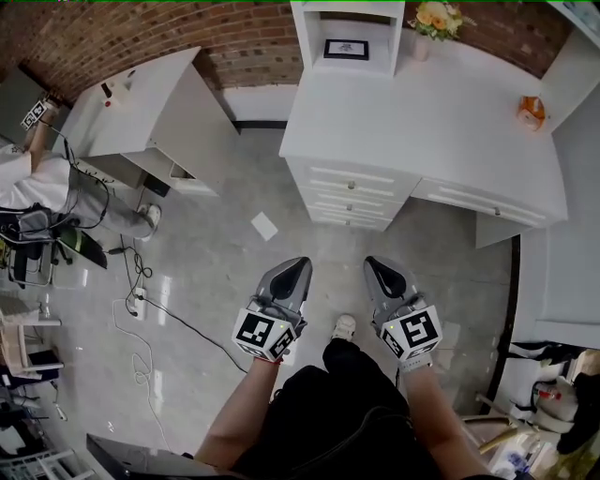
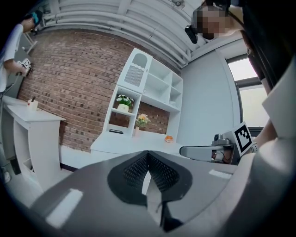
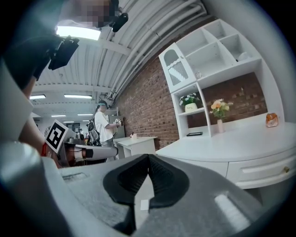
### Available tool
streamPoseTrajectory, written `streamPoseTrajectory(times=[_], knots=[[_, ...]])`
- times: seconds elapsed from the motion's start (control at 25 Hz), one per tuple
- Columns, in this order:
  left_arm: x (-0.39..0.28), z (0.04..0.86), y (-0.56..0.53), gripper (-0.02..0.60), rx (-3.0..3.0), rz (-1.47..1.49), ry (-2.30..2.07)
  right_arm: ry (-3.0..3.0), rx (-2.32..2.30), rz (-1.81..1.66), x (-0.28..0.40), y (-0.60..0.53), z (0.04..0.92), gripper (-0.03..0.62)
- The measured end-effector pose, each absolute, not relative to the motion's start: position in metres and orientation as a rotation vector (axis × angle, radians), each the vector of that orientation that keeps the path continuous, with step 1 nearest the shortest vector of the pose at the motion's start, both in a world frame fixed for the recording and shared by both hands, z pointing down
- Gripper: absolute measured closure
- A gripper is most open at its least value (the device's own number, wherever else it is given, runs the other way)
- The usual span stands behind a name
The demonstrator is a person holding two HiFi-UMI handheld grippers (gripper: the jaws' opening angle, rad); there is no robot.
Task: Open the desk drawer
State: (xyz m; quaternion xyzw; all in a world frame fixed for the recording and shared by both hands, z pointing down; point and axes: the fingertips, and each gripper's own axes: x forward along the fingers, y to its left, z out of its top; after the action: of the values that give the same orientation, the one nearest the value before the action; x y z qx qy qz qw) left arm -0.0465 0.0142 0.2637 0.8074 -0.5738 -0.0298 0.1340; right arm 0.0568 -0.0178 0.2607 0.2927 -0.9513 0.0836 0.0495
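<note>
The white panelled desk drawers (image 1: 352, 185) sit shut in a stack of three at the front of the white painted desk (image 1: 441, 122), each face framed by a raised moulding and carrying a small round knob (image 1: 352, 185) at its middle; a wider shallow drawer (image 1: 478, 200) of the same make lies further right under the desktop. All of them look flush with the carcass, so the task seems not yet begun. Both tools hang low near the person's legs, well apart from the desk: the left gripper (image 1: 301, 263) has its jaws pressed together on nothing, and the right gripper (image 1: 373, 262) is likewise clenched and empty. To do the step well, I would judge that one gripper must first spread its jaws, approach a knob squarely, close on it behind its head, then pull straight out along the drawer's run, without lifting or twisting, since so small a knob could slip. Above the desktop stand a white shelf unit (image 1: 347, 37), a vase of flowers (image 1: 431, 19) and a small orange ornament (image 1: 532, 111); grey polished floor (image 1: 234, 272) lies between.
</note>
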Motion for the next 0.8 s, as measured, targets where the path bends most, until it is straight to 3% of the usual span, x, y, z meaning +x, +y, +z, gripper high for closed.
streamPoseTrajectory(times=[0.8], knots=[[-0.072,0.332,-0.092,0.578,2.403,-0.043,-1.465,-2.79,1.01,0.335,0.007,-0.095,0.335,0.592]])
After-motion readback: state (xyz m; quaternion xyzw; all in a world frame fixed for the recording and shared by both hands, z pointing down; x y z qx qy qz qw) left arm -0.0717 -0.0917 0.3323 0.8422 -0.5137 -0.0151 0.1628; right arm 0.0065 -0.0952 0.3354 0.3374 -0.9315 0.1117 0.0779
